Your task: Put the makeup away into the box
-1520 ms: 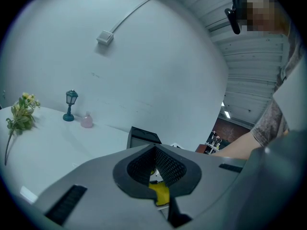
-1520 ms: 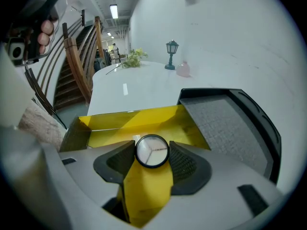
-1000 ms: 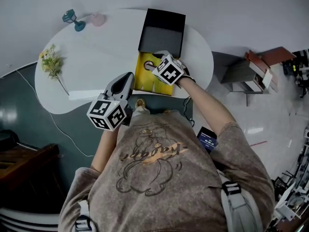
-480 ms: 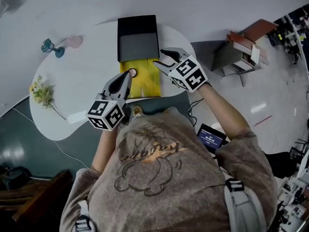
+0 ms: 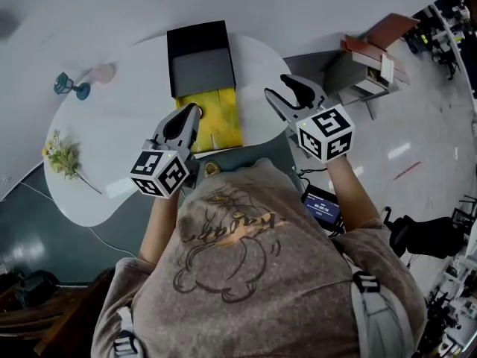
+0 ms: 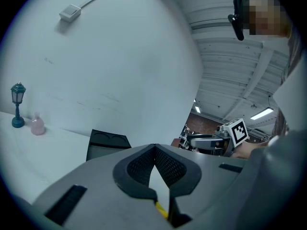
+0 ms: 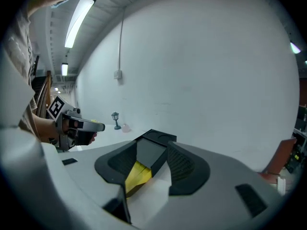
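Observation:
On the white table [image 5: 127, 133] lies the box [image 5: 218, 121], its yellow inside showing and its black lid [image 5: 200, 60] folded back on the far side. No makeup item shows clearly in it. My left gripper [image 5: 194, 112] hovers over the box's near left corner with its pads together at the tips [image 6: 154, 147] and nothing held. Raised to the right of the box, past the table's edge, my right gripper [image 5: 277, 88] is open with nothing in it. The box [image 7: 152, 150] and its yellow inside [image 7: 136, 174] show through the gap between its fingers.
A teal lantern figurine [image 5: 67, 86] and a pink object [image 5: 103, 73] stand at the table's far left, with a sprig of flowers [image 5: 59, 155] nearer. A low stand with books [image 5: 369, 62] sits on the floor to the right. A small screen [image 5: 320, 203] hangs at the person's waist.
My right gripper has come up out of the box and swung away to the right. The left gripper has edged forward to the box's left corner.

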### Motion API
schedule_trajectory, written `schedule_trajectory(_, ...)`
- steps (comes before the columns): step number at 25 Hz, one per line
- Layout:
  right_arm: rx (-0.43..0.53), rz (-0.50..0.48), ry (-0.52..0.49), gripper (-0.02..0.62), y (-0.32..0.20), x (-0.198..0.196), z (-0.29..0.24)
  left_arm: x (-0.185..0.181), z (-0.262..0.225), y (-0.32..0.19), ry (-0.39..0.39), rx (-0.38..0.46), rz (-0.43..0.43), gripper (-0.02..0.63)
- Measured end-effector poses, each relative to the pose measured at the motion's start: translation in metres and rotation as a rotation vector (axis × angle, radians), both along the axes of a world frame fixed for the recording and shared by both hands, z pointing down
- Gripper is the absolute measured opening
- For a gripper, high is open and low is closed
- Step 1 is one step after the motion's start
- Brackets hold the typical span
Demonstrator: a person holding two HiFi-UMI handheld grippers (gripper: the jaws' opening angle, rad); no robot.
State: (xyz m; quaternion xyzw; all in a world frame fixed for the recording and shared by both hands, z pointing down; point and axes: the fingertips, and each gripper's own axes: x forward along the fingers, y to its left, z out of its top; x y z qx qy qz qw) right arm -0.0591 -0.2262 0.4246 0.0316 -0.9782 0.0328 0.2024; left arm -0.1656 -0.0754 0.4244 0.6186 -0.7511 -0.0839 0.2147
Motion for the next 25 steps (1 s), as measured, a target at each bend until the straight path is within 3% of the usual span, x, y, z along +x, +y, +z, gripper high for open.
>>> schedule_trajectory(7,-0.054,0.18,-0.188,0.186,0.0,0.021,-0.022,0.004,0.002,-0.002,-0.02,-0.004,0.005,0.018)
schedule_trajectory(15,0.007,0.177,-0.252,0.144,0.022,0.023,-0.012,-0.007,0.004,0.005,-0.068,0.026,-0.034,0.018)
schedule_trajectory(25,-0.024,0.178,-0.207,0.069,0.029,0.022,0.017,-0.009,0.005,0.011,-0.128,0.046,-0.062,0.018)
